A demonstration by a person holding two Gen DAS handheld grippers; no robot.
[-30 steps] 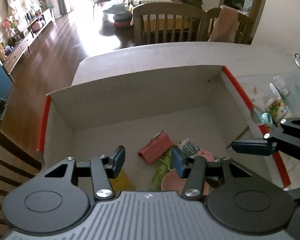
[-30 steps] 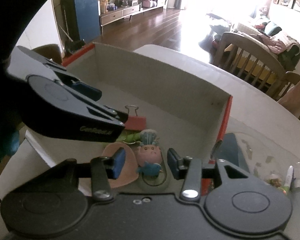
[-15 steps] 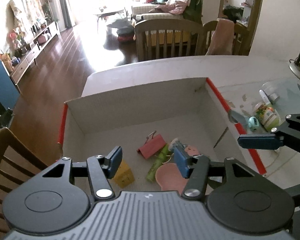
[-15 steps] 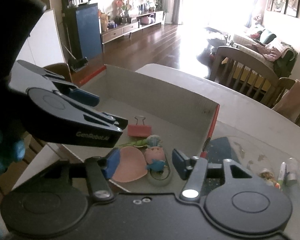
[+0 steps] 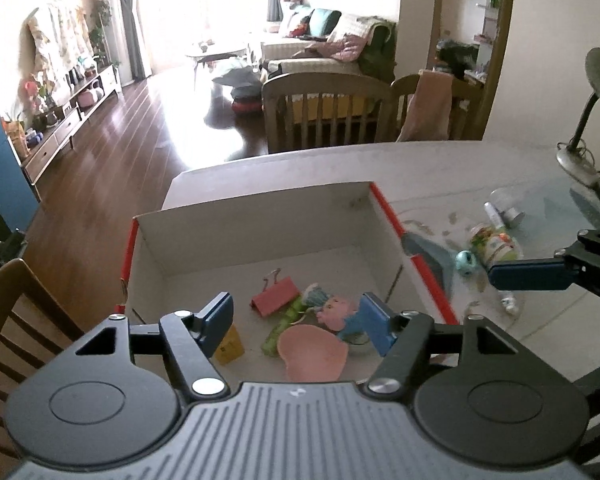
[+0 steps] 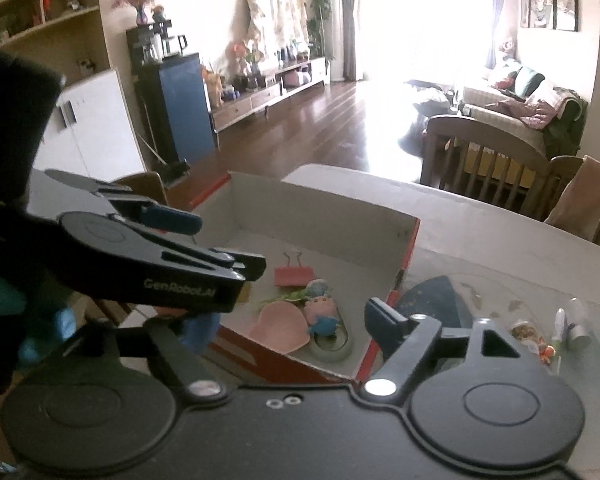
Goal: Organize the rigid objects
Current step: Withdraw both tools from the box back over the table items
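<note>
Both the left gripper [image 5: 296, 320] and the right gripper [image 6: 292, 322] hang released above the cardboard box [image 5: 260, 220], jaws opening with nothing between them. In the box lie one red binder clip [image 5: 278, 294], one pink heart-shaped piece [image 5: 312, 354], one pink-and-blue figurine [image 5: 334, 312], one green stick [image 5: 284, 322] and one yellow block [image 5: 230, 346]. At three o'clock a small bottle [image 5: 496, 244] and a teal charm [image 5: 466, 262] wait on glass; a careless reach could likely roll the bottle away.
</note>
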